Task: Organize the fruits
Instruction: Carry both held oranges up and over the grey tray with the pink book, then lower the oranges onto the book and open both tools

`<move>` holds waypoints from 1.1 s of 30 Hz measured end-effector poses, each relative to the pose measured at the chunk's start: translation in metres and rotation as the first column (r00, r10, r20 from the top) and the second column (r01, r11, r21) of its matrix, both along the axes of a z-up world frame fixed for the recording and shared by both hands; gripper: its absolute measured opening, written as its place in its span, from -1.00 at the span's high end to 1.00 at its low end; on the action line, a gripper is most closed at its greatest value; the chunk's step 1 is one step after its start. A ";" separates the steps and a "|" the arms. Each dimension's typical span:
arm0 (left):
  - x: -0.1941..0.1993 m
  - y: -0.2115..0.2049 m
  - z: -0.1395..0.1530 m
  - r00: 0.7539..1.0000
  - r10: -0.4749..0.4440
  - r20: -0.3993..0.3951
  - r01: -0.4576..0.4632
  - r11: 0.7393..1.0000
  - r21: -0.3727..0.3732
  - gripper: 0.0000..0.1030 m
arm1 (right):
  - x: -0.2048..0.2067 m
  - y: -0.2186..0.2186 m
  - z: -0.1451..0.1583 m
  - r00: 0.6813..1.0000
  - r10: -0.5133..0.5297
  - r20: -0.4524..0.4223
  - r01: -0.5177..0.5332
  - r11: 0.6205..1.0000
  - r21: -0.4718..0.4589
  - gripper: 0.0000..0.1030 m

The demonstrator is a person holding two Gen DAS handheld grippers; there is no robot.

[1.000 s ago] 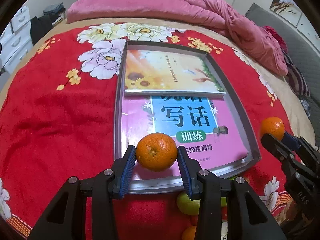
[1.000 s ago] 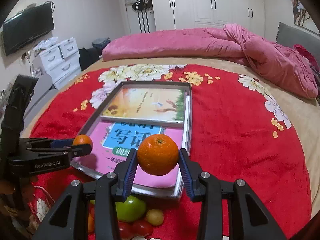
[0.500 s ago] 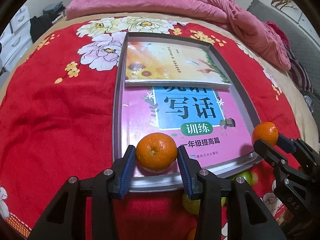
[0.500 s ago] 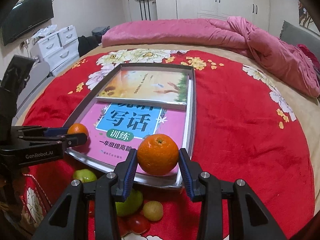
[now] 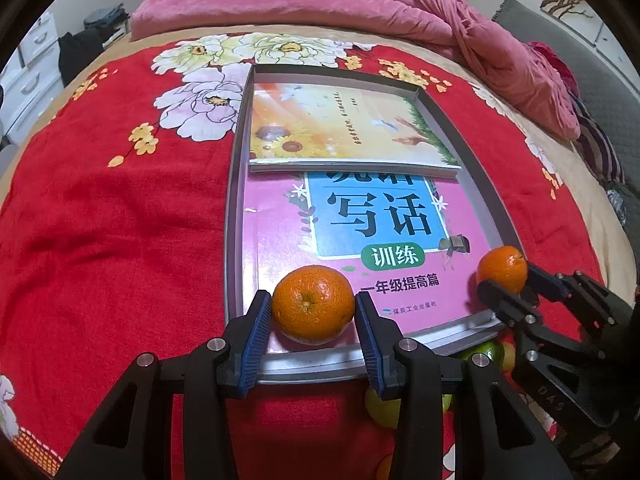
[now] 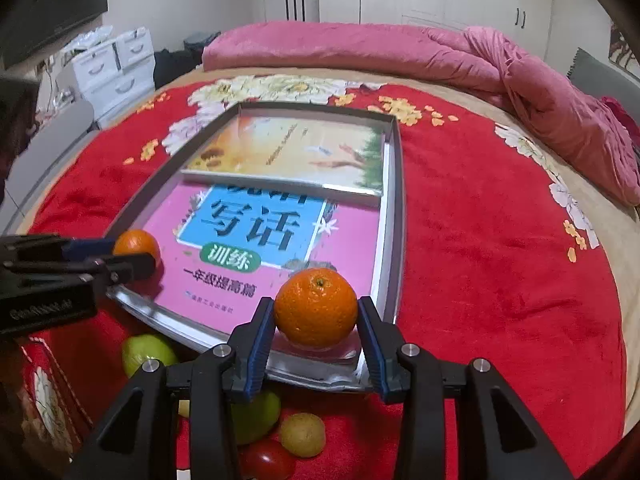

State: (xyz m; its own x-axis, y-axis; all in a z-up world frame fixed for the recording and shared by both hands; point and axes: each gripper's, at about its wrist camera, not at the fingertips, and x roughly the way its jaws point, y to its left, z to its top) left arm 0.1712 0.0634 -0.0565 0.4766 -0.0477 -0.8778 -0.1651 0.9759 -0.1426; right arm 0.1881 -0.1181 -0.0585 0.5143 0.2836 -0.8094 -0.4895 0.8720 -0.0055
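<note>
Lower now: right tongs (image 6: 316, 334) clamping orange (image 6: 315, 308)

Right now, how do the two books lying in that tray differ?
The pink book lies at the tray's near end with big characters on a blue panel; the sunflower book lies at the far end, yellow-orange, with small print. The sunflower book overlaps the pink book's far edge. An orange is held over each near corner of the pink book, none over the sunflower book. Both lie flat, face up.

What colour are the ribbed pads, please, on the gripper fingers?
Blue ribbed pads on black fingers, clearest in the left wrist view.
</note>
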 end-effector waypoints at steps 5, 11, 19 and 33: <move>0.000 -0.001 0.000 1.000 -0.004 0.000 0.004 1.000 0.003 0.15 | -0.003 -0.001 -0.004 1.000 0.005 -0.009 -0.005 1.000 0.011 0.19; -0.001 0.000 0.001 1.000 -0.008 0.001 0.008 1.000 -0.007 0.15 | -0.002 -0.004 -0.003 1.000 -0.002 -0.028 0.003 0.999 0.041 0.17; -0.001 0.000 0.000 1.000 -0.011 0.000 0.011 1.000 -0.015 0.14 | -0.007 -0.007 0.003 1.000 -0.001 -0.010 0.002 0.998 0.056 -0.12; -0.007 0.004 0.019 0.998 0.002 0.059 0.000 0.999 -0.037 -0.03 | -0.014 -0.019 0.021 0.999 -0.036 0.025 0.033 0.994 0.105 -0.31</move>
